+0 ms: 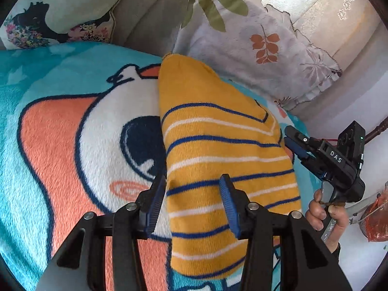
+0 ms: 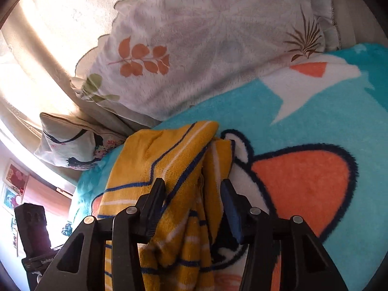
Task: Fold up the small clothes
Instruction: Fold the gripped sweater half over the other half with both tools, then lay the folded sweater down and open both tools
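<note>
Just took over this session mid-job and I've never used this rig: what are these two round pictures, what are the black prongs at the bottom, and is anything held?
There is no robot arm. A person holds a two-finger gripper in each hand, and each carries a fisheye camera looking forward along its fingers, hence the round pictures.

The left wrist view shows the left gripper, its jaws open over a yellow striped garment. At the right edge you see the right gripper with the person's hand on its handle.

The right wrist view shows the right gripper with bunched folds of the same garment between its open fingers, so nothing is clamped.

The garment lies on a turquoise cartoon blanket. A leaf-print pillow sits behind it.
</note>
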`<state>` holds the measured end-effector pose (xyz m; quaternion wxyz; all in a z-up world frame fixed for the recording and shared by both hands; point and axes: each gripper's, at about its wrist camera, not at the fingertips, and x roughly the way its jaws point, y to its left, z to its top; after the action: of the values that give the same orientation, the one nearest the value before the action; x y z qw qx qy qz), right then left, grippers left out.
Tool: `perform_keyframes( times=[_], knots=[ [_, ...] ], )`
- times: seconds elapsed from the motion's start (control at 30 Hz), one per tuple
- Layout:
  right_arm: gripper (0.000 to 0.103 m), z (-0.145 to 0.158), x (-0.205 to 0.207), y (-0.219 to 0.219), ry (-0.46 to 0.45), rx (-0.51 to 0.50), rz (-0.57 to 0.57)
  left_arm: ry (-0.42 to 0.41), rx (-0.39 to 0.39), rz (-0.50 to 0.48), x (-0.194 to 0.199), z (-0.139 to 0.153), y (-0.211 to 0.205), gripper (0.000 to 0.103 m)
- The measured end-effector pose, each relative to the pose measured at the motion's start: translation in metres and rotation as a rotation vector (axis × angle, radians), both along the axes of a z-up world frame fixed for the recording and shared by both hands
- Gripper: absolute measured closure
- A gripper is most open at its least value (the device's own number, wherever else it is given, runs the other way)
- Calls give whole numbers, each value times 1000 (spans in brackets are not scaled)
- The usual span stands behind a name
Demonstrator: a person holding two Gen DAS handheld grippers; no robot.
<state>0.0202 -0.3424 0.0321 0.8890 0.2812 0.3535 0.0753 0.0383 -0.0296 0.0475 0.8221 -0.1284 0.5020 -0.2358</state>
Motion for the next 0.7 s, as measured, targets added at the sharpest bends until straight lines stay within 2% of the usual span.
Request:
perform_keyframes(
  times=[0.07, 0.13, 0.2, 0.27, 0.33, 0.37, 0.43, 0.47, 0.53, 0.63, 0.7],
  knots=[
    [50, 20, -15, 13, -69, -32, 37, -17, -6, -5, -12, 0, 4, 54],
    [50, 32, -28, 31, -123, -14, 112, -12, 12, -11, -21, -5, 2, 52],
    [50, 30, -34, 48, -130, 33, 210, 12, 30, -22, -31, -15, -2, 52],
    [50, 16, -31, 63, -87, 74, 270, 41, 24, -14, -36, -26, -3, 52],
    [54, -6, -28, 63, -14, 39, 218, 57, 3, 2, -38, -30, -3, 50],
    [64, -16, -29, 56, 2, 58, 201, 57, -9, 6, -42, -30, 0, 50],
    [75, -28, -33, 40, 5, 128, 161, 43, -20, 13, -51, -27, 7, 49],
    [76, -29, -37, 34, 3, 152, 141, 29, -16, 19, -55, -25, 9, 49],
    [73, -20, -51, 33, -13, 108, 107, -5, -6, 38, -64, -19, 16, 49],
    [55, 0, -73, 45, -58, -26, 95, -54, 2, 72, -79, -11, 25, 49],
    [55, 6, -89, 60, -91, -79, 133, -92, 14, 103, -89, -4, 31, 47]
  ],
)
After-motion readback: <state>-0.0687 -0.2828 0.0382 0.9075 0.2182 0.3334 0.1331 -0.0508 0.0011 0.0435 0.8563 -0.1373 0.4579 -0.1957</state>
